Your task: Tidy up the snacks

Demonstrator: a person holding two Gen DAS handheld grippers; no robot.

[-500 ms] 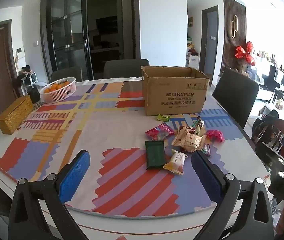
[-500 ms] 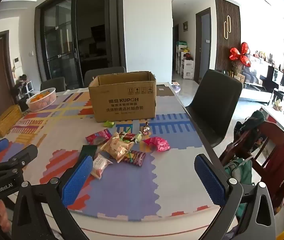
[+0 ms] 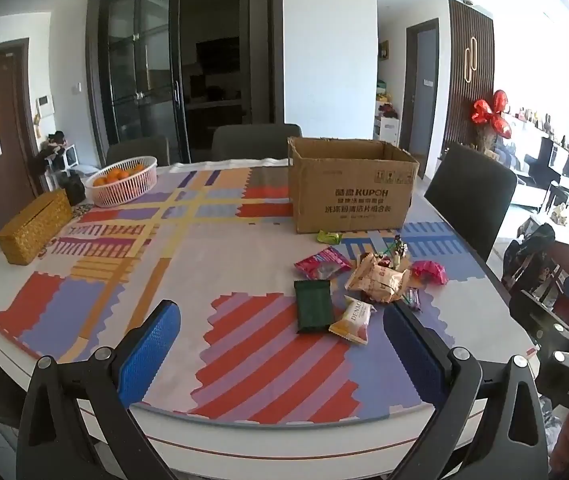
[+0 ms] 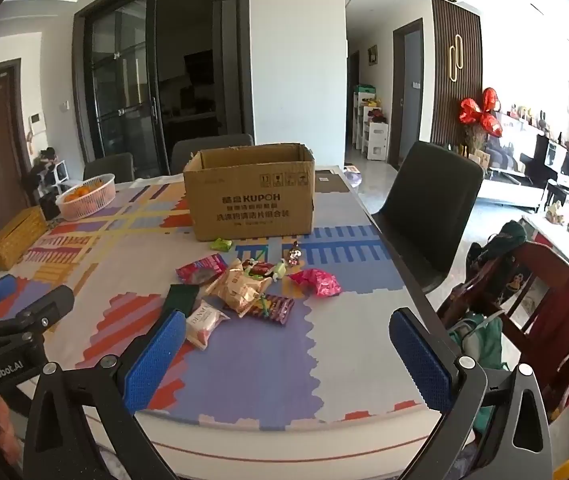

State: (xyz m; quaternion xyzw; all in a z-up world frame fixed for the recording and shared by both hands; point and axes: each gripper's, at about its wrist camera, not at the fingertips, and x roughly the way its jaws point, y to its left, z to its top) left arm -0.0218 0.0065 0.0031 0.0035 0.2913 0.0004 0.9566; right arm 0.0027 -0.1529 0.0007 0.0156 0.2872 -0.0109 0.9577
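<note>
Both grippers — left gripper [image 3: 282, 354] and right gripper [image 4: 286, 356] — hover at the table's [image 3: 244, 436] near edge, fingers spread and empty, facing the snacks [image 3: 368, 280] heaped before the open cardboard box [image 3: 350, 188], their likely destination.

Your snacks lie in a loose pile [image 3: 368, 280] on the patterned mat, just in front of the open cardboard box [image 3: 350, 190], which stands upright. You have a dark green packet [image 3: 313, 306] lying flat, a white-and-yellow packet [image 3: 353, 320] touching it, a crumpled tan bag [image 3: 378, 280], 2 pink wrappers [image 3: 323, 263] and a green candy [image 3: 327, 236] nearest the box.
</note>
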